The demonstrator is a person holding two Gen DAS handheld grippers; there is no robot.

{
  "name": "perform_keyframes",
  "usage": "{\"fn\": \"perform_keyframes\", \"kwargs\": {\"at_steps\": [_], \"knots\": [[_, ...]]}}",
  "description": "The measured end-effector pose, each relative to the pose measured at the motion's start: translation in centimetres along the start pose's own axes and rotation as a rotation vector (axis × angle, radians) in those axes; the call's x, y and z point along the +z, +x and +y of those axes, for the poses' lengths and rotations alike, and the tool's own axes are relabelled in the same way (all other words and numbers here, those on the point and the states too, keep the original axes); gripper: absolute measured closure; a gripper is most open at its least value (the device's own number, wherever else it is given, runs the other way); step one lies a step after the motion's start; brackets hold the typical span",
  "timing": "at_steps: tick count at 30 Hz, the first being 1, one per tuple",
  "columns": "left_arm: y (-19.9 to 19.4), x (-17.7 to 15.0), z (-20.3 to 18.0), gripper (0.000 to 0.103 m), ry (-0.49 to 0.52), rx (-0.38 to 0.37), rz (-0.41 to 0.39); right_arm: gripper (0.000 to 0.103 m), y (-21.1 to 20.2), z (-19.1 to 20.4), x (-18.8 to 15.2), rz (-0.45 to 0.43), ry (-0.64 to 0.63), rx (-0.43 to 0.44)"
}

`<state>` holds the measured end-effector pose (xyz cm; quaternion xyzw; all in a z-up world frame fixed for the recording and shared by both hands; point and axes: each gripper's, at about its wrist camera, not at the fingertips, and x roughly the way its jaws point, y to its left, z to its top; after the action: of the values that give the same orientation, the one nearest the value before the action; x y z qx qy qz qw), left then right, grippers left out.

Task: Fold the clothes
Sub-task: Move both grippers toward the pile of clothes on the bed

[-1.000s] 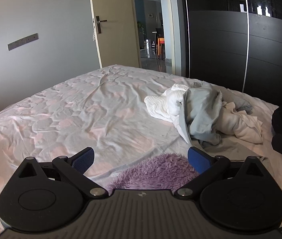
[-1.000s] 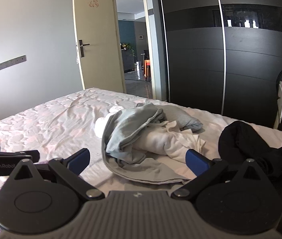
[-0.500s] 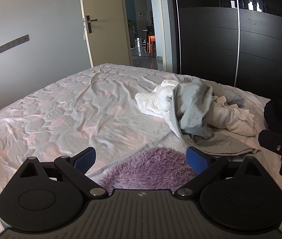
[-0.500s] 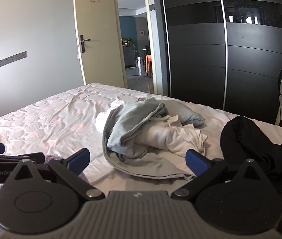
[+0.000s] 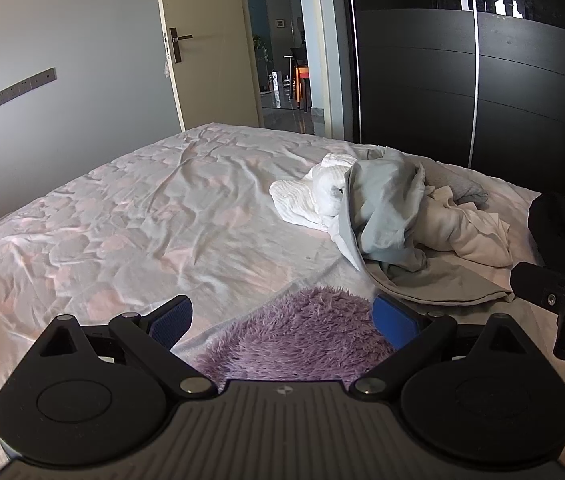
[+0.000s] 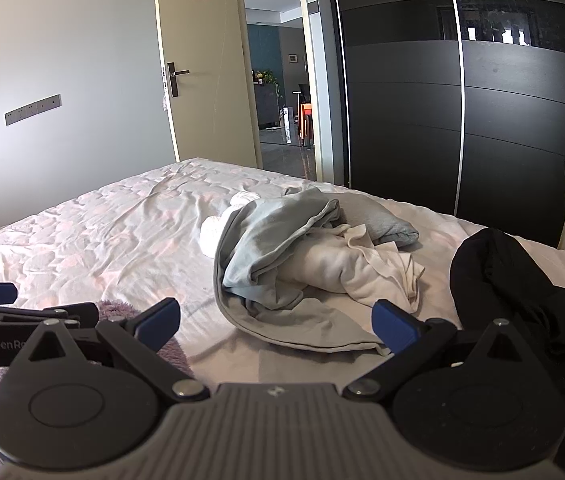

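Clothes pile (image 5: 398, 216): white garment (image 5: 310, 196) half hidden under grey.

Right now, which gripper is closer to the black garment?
Right. The right gripper hovers just left of the black garment; the left gripper hangs farther left, over the purple fluffy cloth.

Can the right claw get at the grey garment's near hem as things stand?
Probably yes. The right claw is open and empty, and the grey garment lies just ahead of it on the bed with its hem exposed; the black clothing sits off to the side.
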<state>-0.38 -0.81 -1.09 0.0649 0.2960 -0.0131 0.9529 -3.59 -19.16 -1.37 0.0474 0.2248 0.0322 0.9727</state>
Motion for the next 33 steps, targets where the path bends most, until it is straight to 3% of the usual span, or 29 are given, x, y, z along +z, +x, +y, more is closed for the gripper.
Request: {"fn": "perform_keyframes", "kwargs": {"at_steps": [33], "knots": [[0.71,-0.32,0.18,0.004,-0.024,-0.017,0.066,0.001,0.51,-0.09,-0.07,0.039,0.013,0.007]]}}
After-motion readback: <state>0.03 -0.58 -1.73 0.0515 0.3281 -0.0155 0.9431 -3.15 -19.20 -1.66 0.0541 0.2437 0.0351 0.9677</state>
